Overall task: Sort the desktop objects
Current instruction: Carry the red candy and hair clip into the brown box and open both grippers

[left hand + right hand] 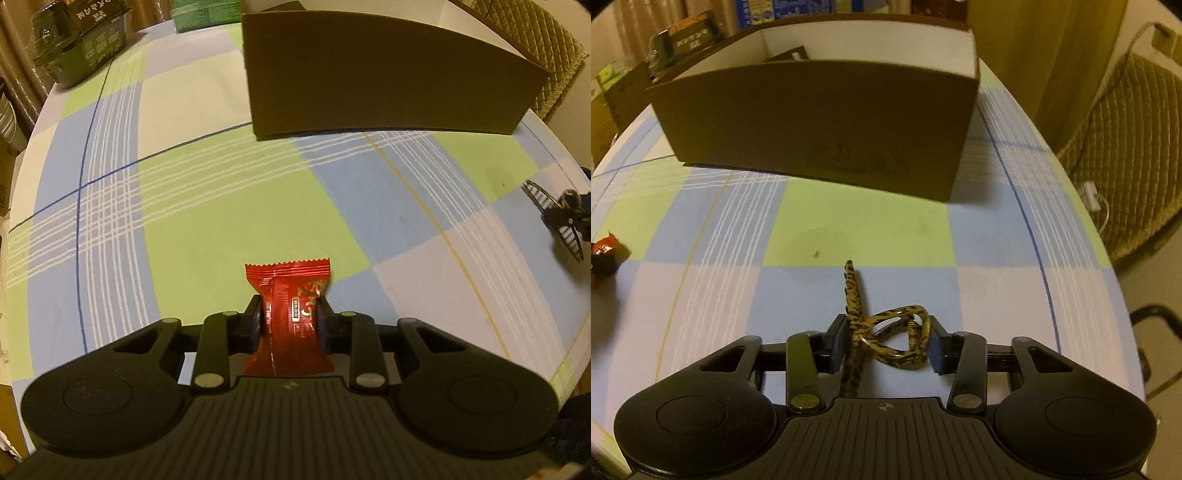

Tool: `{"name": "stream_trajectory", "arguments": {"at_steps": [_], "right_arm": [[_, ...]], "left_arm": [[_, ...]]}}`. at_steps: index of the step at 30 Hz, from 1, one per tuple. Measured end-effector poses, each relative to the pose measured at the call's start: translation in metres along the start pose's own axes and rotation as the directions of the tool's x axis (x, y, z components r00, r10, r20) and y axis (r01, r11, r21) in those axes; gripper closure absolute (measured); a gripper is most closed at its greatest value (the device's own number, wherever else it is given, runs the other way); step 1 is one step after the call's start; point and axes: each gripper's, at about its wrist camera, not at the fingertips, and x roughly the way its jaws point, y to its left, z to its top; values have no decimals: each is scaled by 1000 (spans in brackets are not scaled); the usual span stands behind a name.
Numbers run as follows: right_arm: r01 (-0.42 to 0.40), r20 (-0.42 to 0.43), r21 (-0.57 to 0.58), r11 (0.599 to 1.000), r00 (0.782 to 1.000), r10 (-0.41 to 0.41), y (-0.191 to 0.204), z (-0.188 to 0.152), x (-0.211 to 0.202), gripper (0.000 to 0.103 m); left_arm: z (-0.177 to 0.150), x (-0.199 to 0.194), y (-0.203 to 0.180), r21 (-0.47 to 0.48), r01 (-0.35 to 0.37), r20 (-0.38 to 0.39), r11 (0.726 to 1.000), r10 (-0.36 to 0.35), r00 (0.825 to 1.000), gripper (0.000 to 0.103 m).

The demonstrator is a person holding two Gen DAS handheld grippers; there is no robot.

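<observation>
Left gripper [290, 319] clamps a red candy wrapper [290, 295]. Right gripper [888, 345] pinches a leopard-print hair clip [886, 332]; cardboard box [820, 125] beyond.

right claw [886, 341] | clamps leopard-print hair clip [886, 332] | cardboard box [820, 125] beyond

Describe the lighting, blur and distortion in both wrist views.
Left wrist view: warm dim yellowish light, fisheye bending the checked tablecloth and brown box; red packet sharp. Right wrist view: same cast, box slightly soft, shadow beneath it; leopard-print hair tie fairly sharp.
</observation>
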Motion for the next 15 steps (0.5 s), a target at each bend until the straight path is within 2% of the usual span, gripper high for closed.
{"name": "stream_trajectory", "arguments": {"at_steps": [3,8,15], "right_arm": [[-36,6,19,999,999,35,-2,4,-4,63],[-104,58,51,993,993,101,-3,20,-22,63],[-149,158,49,988,977,140,-12,67,-47,63]], "left_arm": [[2,-4,-6,-1,21,10,1000,-21,1000,79],[17,-20,-17,24,56,70,998,-58,996,79],[65,-45,-29,67,92,202,994,-104,974,79]]}}
